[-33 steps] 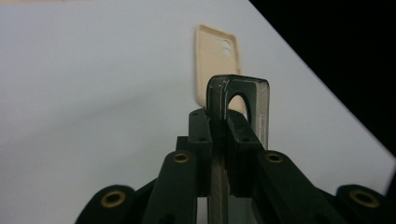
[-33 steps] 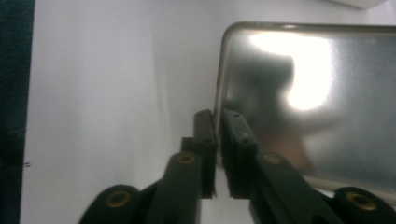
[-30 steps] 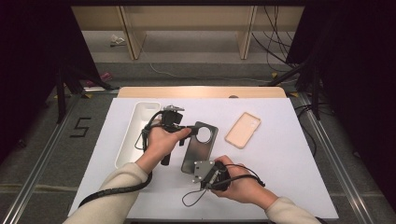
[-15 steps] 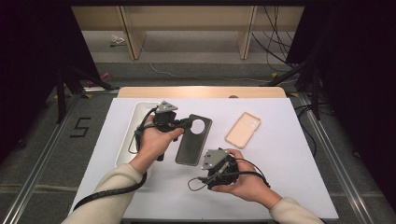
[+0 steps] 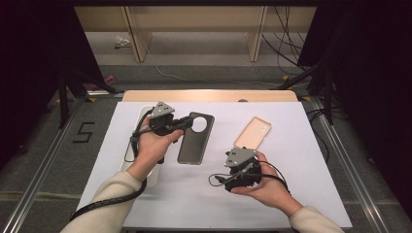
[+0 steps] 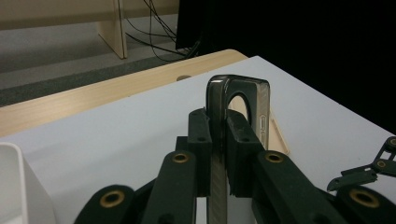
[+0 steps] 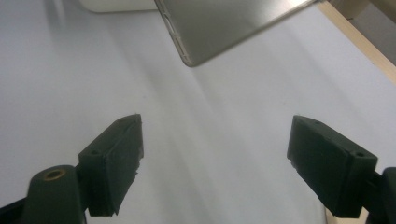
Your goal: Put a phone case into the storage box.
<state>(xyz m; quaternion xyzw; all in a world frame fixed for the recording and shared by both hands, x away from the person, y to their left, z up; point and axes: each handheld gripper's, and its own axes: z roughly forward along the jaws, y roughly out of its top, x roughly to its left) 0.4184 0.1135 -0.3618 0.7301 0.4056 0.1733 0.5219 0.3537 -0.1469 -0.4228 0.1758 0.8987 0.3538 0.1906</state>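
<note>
Left gripper point(image 5: 180, 123) clamps my dark case point(image 5: 195, 138) by edge; right gripper point(image 5: 238, 178) just opened wide, nothing between jaws.

High view is looking down on the table point(image 5: 301, 145); both gripper views are sitting close, sharing the dark phone case point(image 6: 238, 105).

Two phone cases are here: one dark phone case point(image 5: 195, 138) and one tan phone case point(image 5: 253, 132). One white tray point(image 5: 141, 119) sits near the tabletop's left edge.
</note>
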